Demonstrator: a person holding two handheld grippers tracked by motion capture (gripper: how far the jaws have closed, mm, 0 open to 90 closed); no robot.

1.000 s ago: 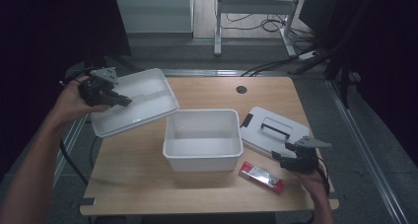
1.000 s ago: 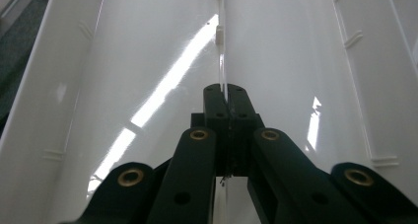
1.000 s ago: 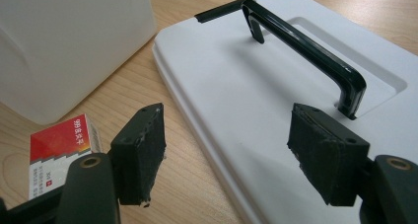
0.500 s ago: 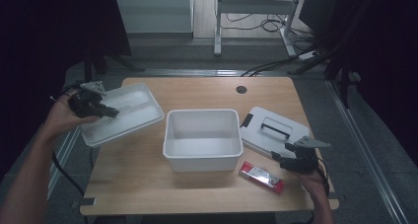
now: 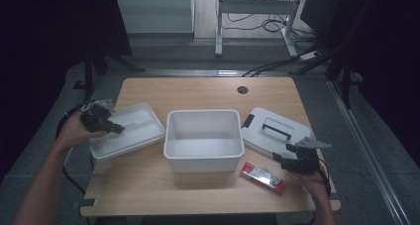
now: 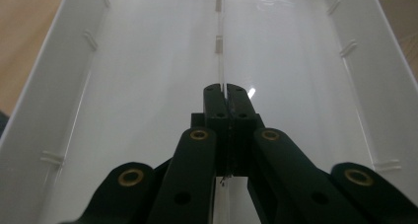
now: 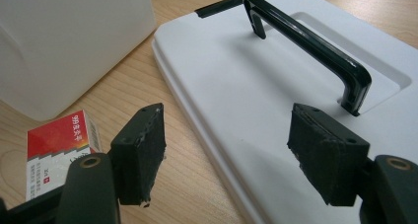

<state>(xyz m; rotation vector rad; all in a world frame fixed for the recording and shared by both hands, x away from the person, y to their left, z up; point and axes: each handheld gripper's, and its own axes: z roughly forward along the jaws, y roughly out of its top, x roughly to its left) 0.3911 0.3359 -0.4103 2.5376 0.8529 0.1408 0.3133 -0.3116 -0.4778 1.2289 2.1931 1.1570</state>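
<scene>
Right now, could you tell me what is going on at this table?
A person works with a hand-held gripper in each hand. The left hand-held gripper is shut on the thin divider of a white tray, at the table's left edge. The right hand-held gripper is open, over the near edge of a white lid with a black handle. A white bin sits mid-table, a red box in front.
</scene>
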